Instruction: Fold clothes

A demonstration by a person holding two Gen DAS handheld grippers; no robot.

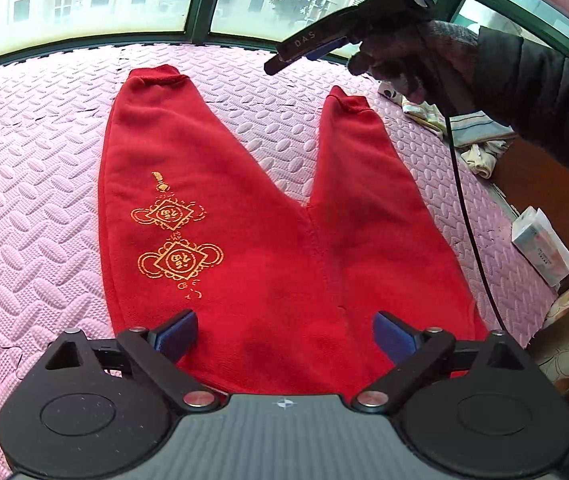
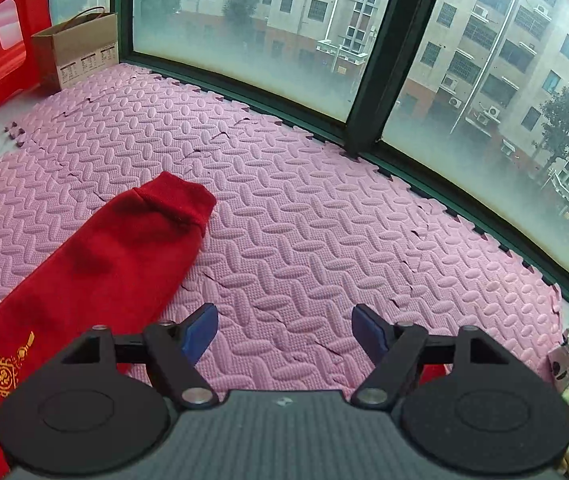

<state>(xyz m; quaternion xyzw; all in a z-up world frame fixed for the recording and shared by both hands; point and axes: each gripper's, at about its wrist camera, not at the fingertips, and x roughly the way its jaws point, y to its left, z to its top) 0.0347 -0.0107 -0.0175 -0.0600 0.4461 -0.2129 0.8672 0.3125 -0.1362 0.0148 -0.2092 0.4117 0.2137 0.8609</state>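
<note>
This is a home, a bay-window nook in an upper-floor flat. Pink interlocking foam mats cover the floor up to green-framed windows at the far side, which look out on apartment blocks. A paper bag stands far left; a pile of laundry lies right.

Right gripper near, jaws spread wide over pink foam mat, gripping nothing. Red trousers at left, cuff pointing far, gold print near left. Cardboard box far left by window.
</note>
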